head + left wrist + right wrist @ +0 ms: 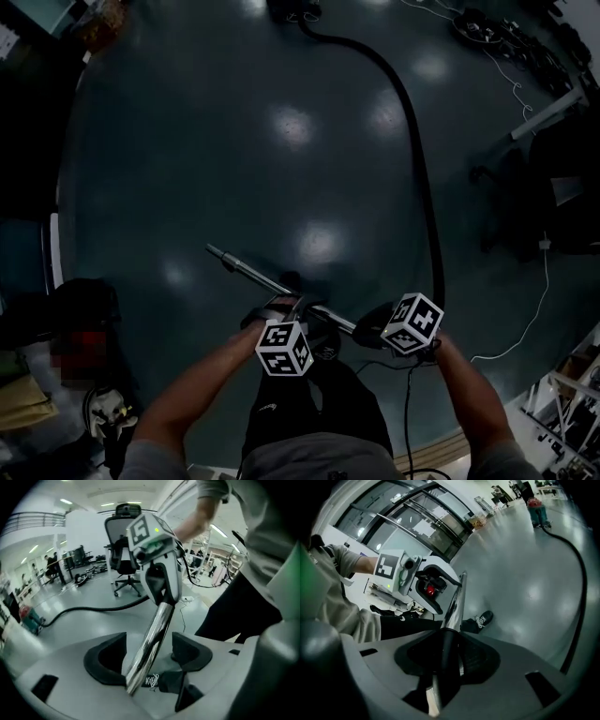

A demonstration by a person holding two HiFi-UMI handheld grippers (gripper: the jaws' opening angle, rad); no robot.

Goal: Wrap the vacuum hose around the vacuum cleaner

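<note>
Plenty of bare floor (234, 159) ahead and off to the left, easy swinging room. Hemmed in on the right by the hose (419, 159) curving along the floor, with a pale bar (548, 111) and a thin cable (542, 309) beyond it. Bags (80, 328) piled close on the left. Tube (262, 275) slanting right across in front. Bit of slack either side of it inside the left gripper (149, 656), zero room in the right gripper (450, 653), clamped on it. Chair (123, 555) parked well off.
</note>
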